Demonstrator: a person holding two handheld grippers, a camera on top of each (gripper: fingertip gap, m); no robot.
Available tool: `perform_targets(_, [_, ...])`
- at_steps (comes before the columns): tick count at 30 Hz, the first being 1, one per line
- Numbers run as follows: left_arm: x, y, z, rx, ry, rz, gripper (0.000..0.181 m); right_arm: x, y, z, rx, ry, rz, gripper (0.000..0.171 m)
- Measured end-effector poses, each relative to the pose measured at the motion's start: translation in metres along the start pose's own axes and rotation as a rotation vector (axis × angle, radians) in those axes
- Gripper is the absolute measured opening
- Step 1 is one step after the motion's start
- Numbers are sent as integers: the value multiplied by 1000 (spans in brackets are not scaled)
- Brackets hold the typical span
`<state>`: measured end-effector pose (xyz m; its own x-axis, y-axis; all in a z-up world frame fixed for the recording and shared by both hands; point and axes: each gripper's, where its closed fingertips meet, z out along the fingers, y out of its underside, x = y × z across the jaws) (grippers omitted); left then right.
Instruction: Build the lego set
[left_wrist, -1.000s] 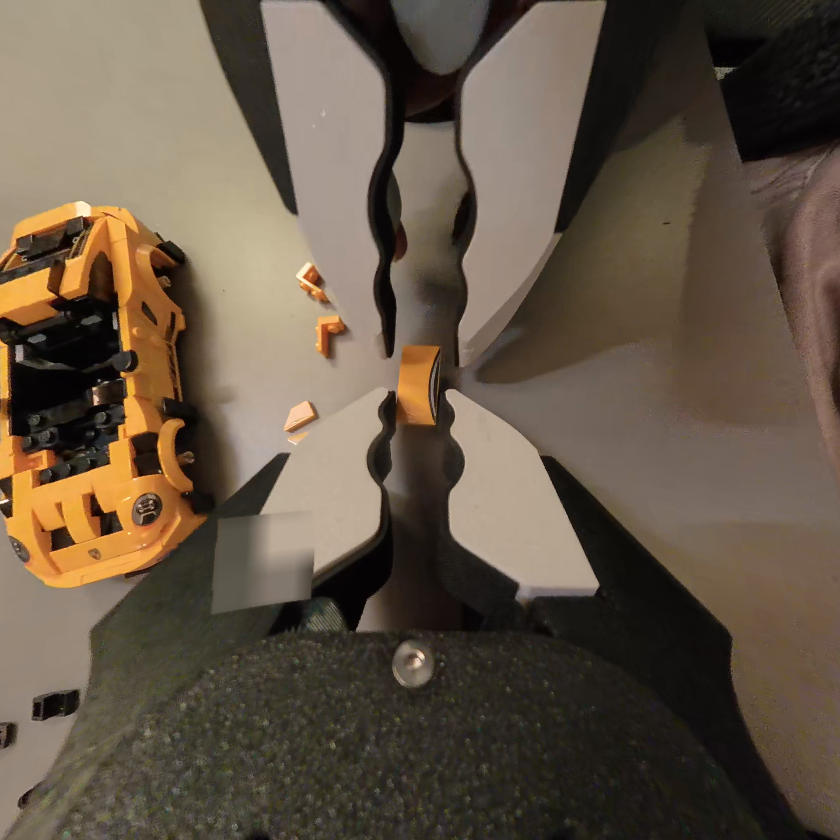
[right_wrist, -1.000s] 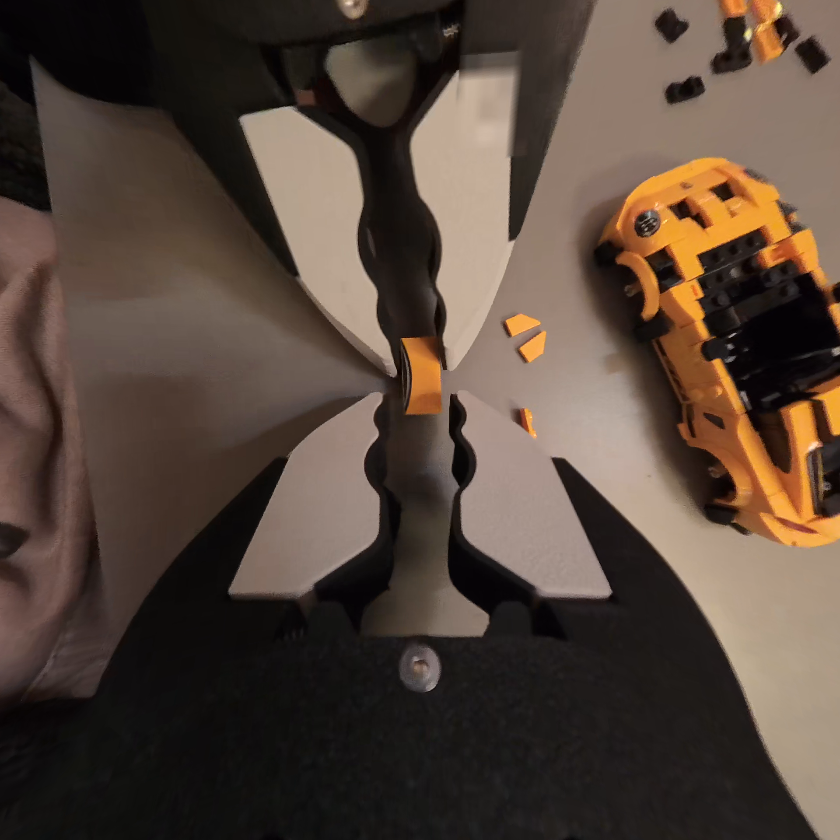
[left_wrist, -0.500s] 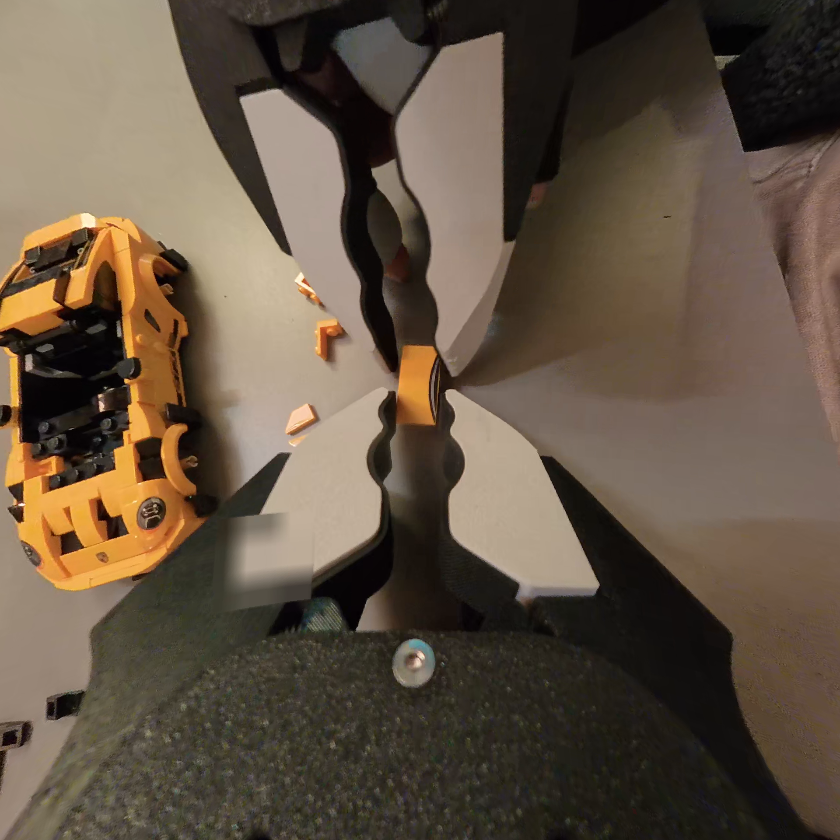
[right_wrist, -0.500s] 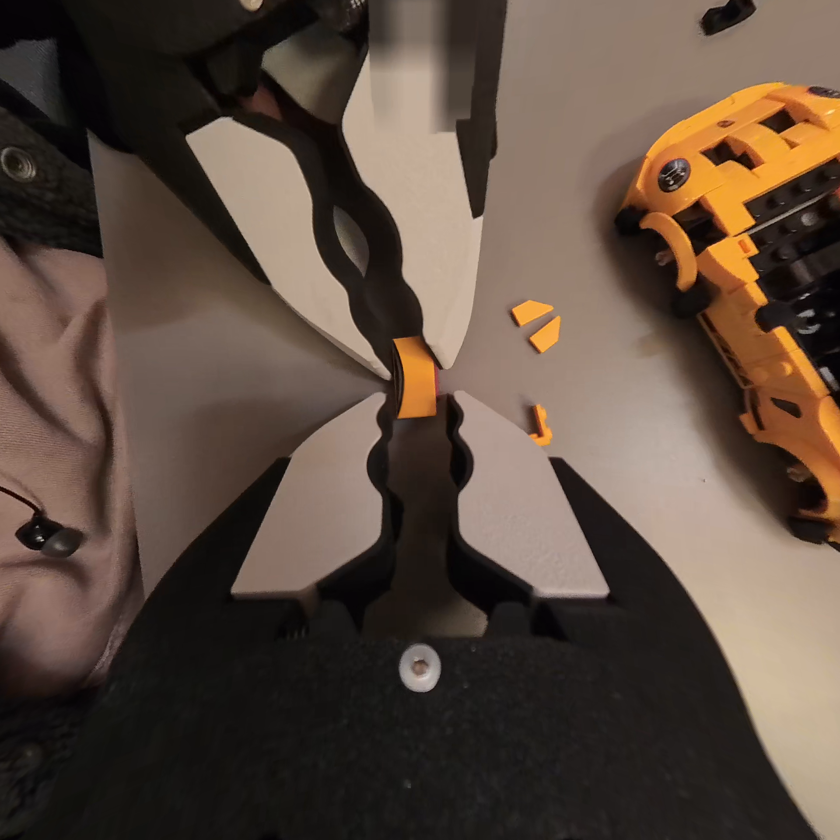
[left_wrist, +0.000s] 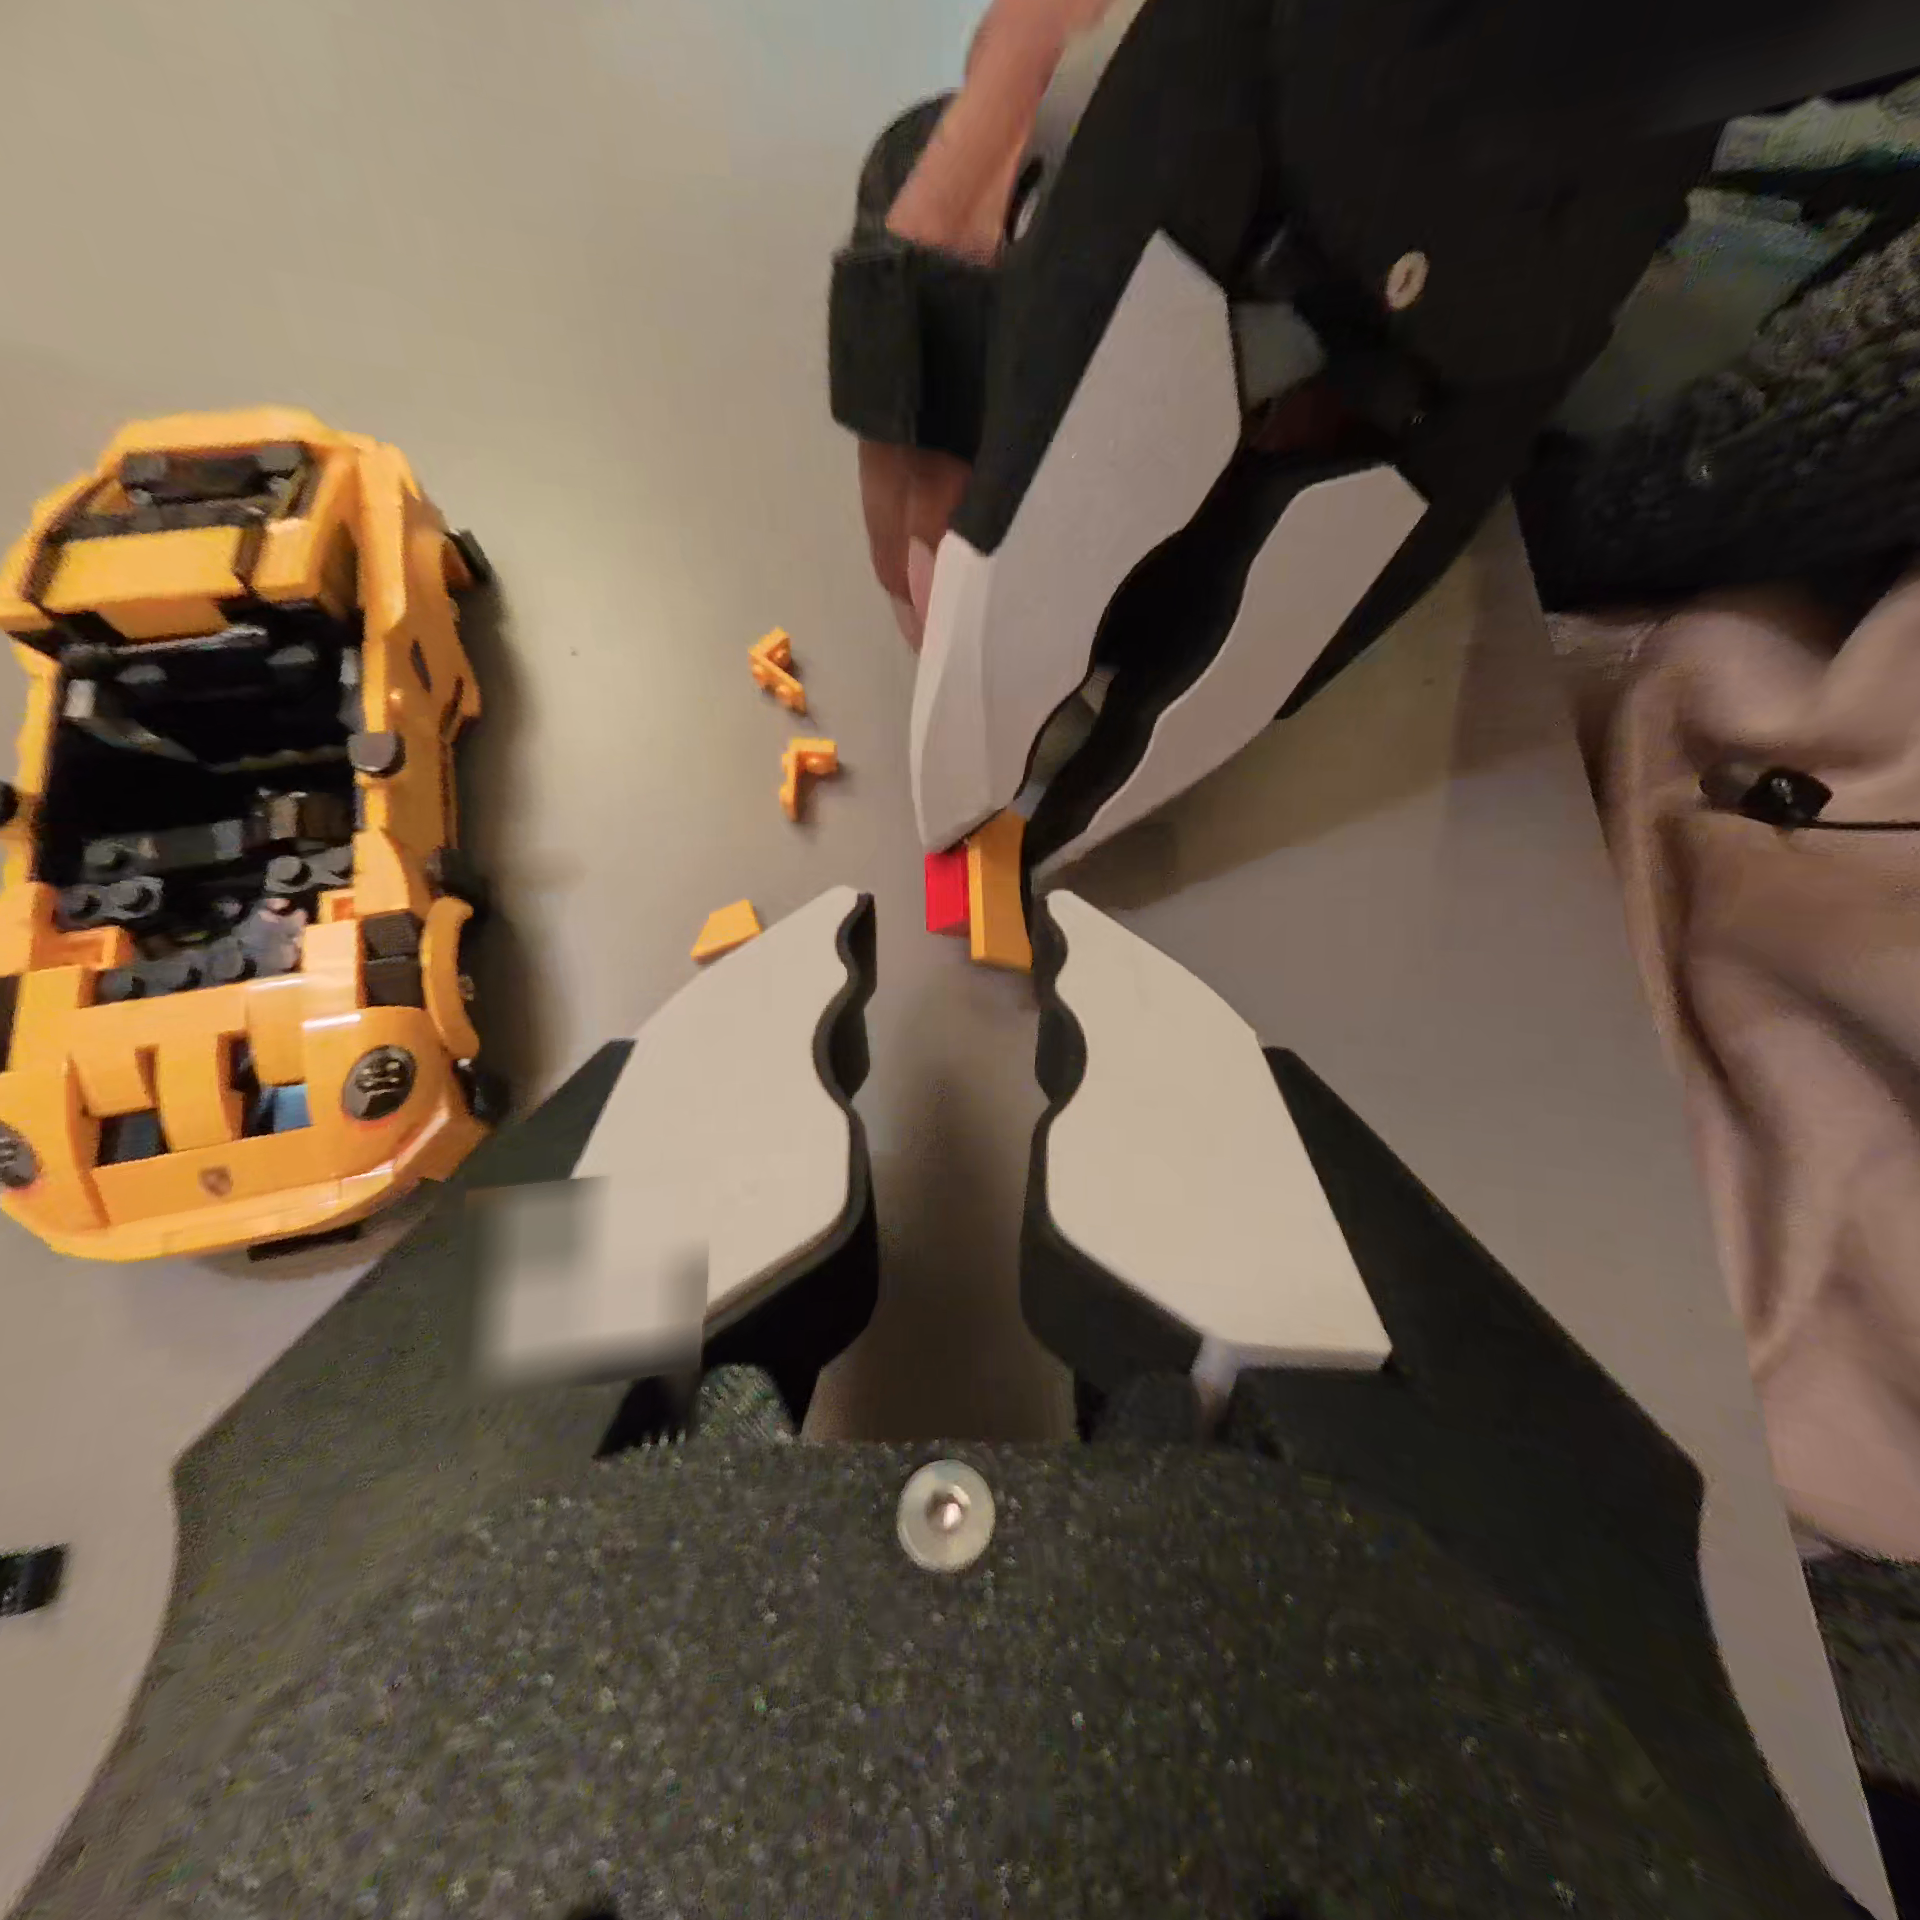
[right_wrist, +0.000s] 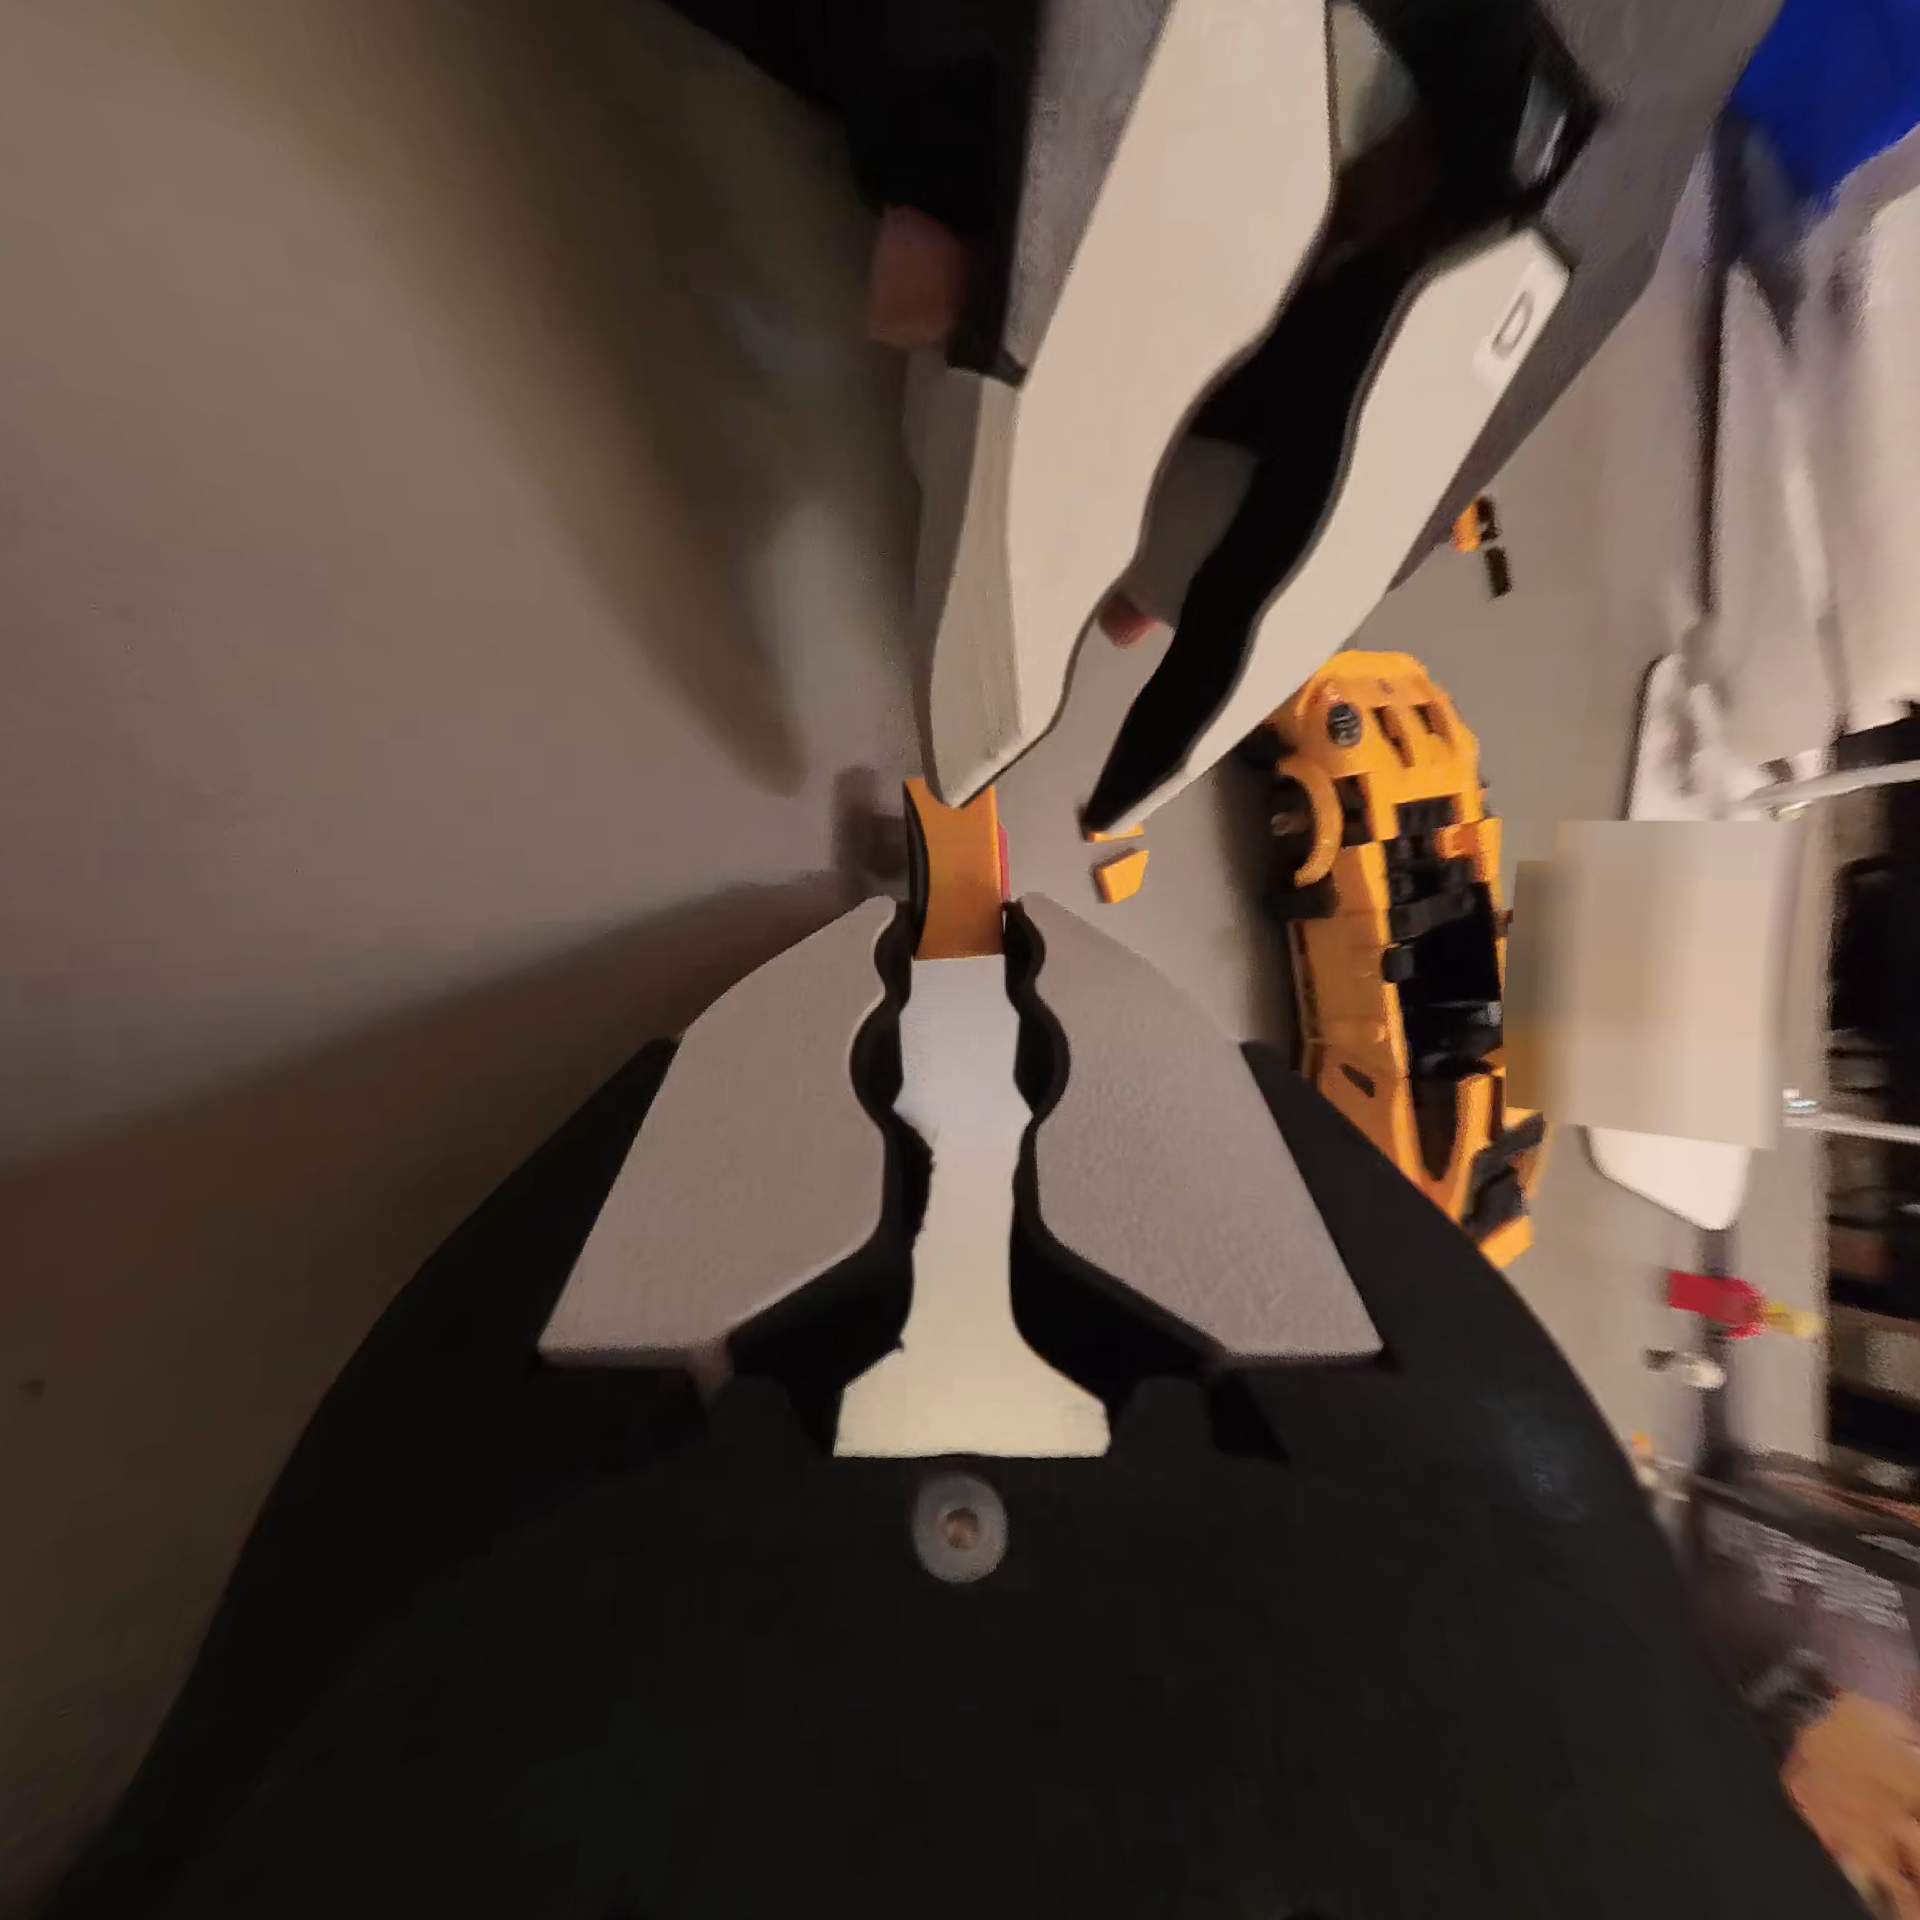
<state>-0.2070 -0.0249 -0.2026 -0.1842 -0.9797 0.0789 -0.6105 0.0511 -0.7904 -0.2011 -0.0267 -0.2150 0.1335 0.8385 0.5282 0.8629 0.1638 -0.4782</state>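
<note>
A small curved orange piece (right_wrist: 951, 883) with a red part (left_wrist: 945, 894) on its side sits between the fingertips of my right gripper (right_wrist: 954, 920), which is shut on it above the table. In the left wrist view the right gripper (left_wrist: 1003, 842) comes in from the upper right with the orange piece (left_wrist: 997, 894). My left gripper (left_wrist: 956, 909) is open, its jaws on either side of the piece; the right one is next to it. In the right wrist view the left gripper (right_wrist: 1029, 810) reaches down from above. The part-built orange and black car (left_wrist: 229, 831) lies to the left.
Small loose orange pieces (left_wrist: 805, 769) lie on the grey table (left_wrist: 623, 312) between the car and the grippers. A black piece (left_wrist: 26, 1579) lies at the left edge. A person's hand (left_wrist: 935, 416) and beige clothing (left_wrist: 1766, 1039) are close by. The car also shows in the right wrist view (right_wrist: 1403, 935).
My left gripper has opened and let go of the orange piece. The right gripper still holds the piece and has tilted, so the red part now shows.
</note>
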Motion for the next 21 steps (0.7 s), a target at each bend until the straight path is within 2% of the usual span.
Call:
perform_targets(7, [6,18,12,-147,-39,116,10,-7,-2,-1,12,71,-170,17])
perform_targets(11, [6,18,12,-165,-97,182,10,-9,2,-5,27,-53,40,27])
perform_targets(17, [5,18,12,-188,-159,262,10,-11,3,-9,57,-245,411,27])
perform_targets(21, [4,18,12,-177,-144,236,10,-9,6,-1,32,-242,472,19])
